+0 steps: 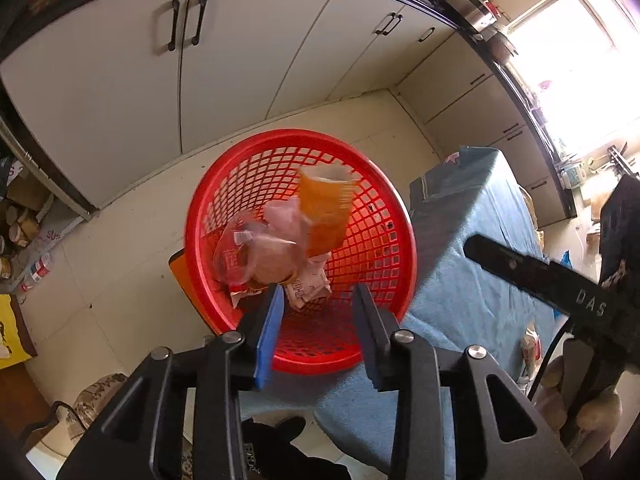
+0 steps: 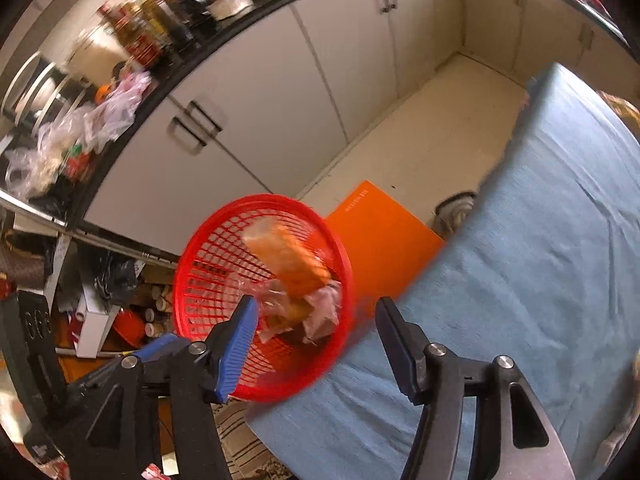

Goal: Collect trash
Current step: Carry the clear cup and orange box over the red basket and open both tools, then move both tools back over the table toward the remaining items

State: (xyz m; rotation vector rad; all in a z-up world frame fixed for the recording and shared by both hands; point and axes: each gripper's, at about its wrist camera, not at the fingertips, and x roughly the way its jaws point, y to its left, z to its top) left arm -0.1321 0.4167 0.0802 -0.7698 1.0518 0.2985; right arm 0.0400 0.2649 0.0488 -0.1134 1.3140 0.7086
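A red mesh basket (image 1: pixel 384 216) stands beside the blue-covered table; it also shows in the right wrist view (image 2: pixel 200 264). An orange paper cup (image 1: pixel 326 210) is blurred in mid-air over the basket, also in the right wrist view (image 2: pixel 290 262). Crumpled wrappers (image 1: pixel 272 248) and clear plastic lie in the basket, also seen in the right wrist view (image 2: pixel 316 316). My left gripper (image 1: pixel 318 312) is open and empty above the basket's near rim. My right gripper (image 2: pixel 316 324) is open and empty above the basket and table edge. The right gripper's finger (image 1: pixel 532 276) reaches in at the right of the left wrist view.
The blue-covered table (image 2: pixel 540 240) fills the right side. An orange board (image 2: pixel 380 240) lies under the basket on the tiled floor. White cabinets (image 1: pixel 240 48) stand behind under a dark counter. Clutter and cans (image 2: pixel 152 304) sit on the floor at left.
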